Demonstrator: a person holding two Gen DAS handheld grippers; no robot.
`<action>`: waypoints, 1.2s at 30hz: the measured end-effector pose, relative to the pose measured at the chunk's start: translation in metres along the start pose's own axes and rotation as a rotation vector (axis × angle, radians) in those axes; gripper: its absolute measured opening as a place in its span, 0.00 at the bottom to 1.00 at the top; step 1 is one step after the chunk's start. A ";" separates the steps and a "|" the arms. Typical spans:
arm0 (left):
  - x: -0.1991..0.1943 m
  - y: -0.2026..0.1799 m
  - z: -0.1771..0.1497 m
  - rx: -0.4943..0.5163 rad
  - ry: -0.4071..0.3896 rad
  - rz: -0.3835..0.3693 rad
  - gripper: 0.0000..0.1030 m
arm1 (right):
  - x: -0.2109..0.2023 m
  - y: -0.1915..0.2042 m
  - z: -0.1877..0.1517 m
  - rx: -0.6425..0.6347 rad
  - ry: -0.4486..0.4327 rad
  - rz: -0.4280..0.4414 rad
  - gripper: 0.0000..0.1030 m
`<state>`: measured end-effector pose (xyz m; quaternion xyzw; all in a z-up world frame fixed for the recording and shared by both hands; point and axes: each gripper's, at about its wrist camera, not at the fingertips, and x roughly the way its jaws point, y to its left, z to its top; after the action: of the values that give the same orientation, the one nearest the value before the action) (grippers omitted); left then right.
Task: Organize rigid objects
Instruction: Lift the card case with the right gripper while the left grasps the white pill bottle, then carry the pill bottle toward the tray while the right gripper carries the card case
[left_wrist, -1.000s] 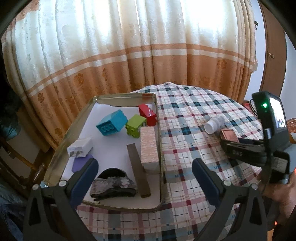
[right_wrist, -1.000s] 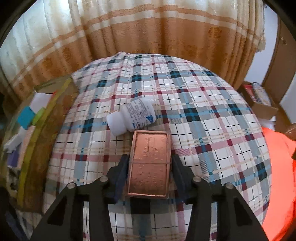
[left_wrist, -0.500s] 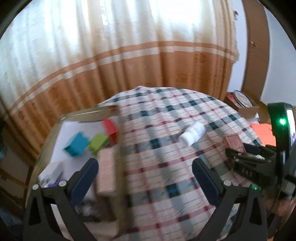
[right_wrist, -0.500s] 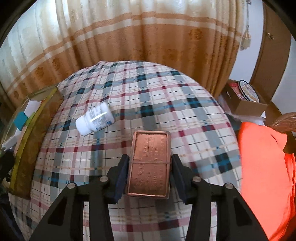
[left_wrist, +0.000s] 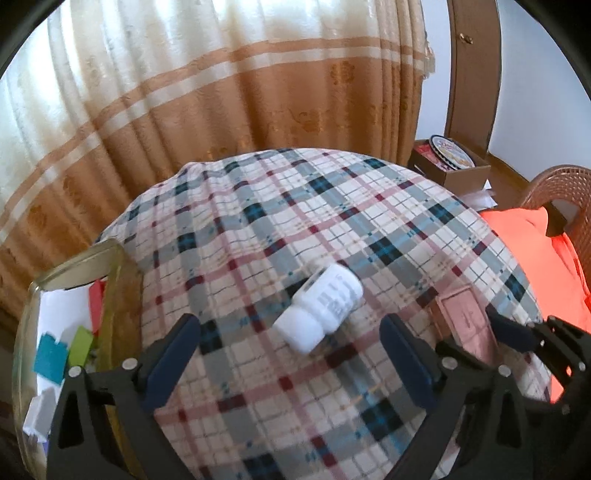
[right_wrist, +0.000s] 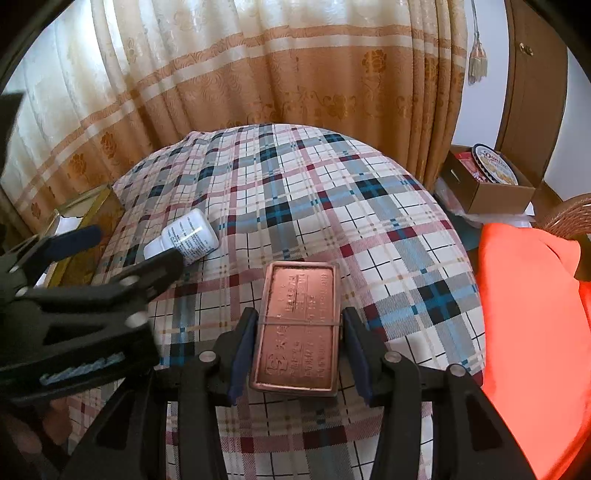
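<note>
A white pill bottle (left_wrist: 321, 306) lies on its side on the plaid tablecloth (left_wrist: 266, 236). It sits just ahead of my left gripper (left_wrist: 291, 356), which is open and straddles the bottle's cap end without touching it. In the right wrist view the same bottle (right_wrist: 186, 236) lies left of centre, with the left gripper (right_wrist: 122, 251) reaching in from the left. My right gripper (right_wrist: 299, 350) is shut on a flat copper-coloured tin (right_wrist: 299, 325) with embossed lettering and a thin band across it. From the left wrist view, the tin (left_wrist: 465, 317) shows at the right.
A gold-rimmed tray (left_wrist: 114, 295) with coloured blocks (left_wrist: 51, 358) stands at the table's left edge. An orange cloth (right_wrist: 535, 317) lies over a wicker chair on the right. A cardboard box (right_wrist: 491, 188) with a round cookie tin sits on the floor behind. Curtains hang past the table.
My left gripper has swung right, from over the tray to the white bottle. The right gripper drew the copper tin a little to the right, away from the bottle, and kept its grip.
</note>
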<state>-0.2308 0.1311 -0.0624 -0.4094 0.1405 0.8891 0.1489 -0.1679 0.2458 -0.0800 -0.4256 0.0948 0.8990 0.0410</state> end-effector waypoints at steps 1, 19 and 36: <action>0.005 -0.001 0.002 -0.002 0.010 -0.007 0.96 | 0.000 0.000 -0.001 -0.002 -0.003 0.000 0.48; 0.039 0.002 0.005 -0.095 0.074 -0.100 0.45 | 0.000 -0.001 -0.004 -0.007 -0.017 0.004 0.48; 0.022 0.016 -0.013 -0.176 0.074 -0.120 0.36 | 0.000 0.000 -0.005 -0.008 -0.019 -0.003 0.48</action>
<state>-0.2416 0.1150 -0.0855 -0.4610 0.0425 0.8718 0.1600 -0.1644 0.2448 -0.0828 -0.4172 0.0900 0.9034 0.0415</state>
